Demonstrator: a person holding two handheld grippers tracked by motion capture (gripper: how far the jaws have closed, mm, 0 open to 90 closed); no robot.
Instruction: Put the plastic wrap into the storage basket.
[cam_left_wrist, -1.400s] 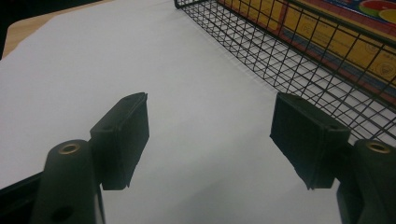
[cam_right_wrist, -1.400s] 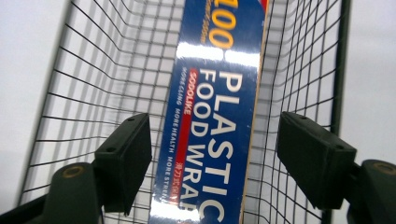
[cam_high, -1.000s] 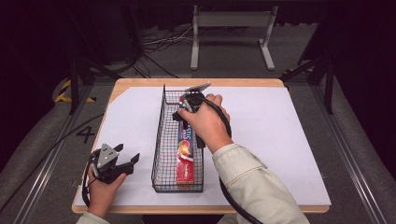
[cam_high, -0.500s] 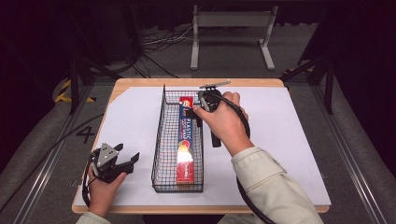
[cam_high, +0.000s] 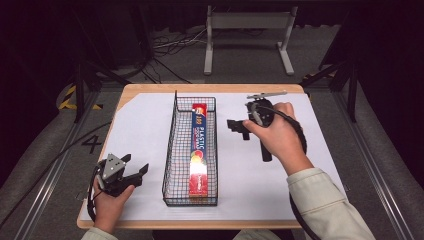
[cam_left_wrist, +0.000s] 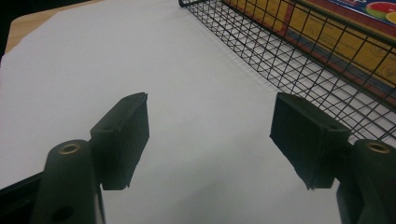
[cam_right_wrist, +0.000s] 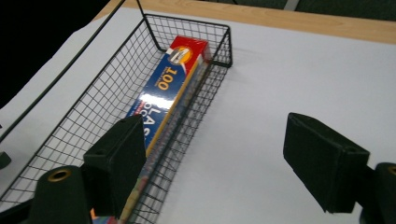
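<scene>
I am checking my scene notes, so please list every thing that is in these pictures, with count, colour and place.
wire basket: one, black, on the white sheet, left of table centre.
plastic wrap box: one, blue, red and yellow, lying lengthwise inside the basket.
white sheet: one, white, covering the table top.
table: one, light wood.
metal stand: one, grey, on the floor behind the table.
left gripper: one, black, open, near front left edge.
right gripper: one, black, open, right of the basket.
</scene>
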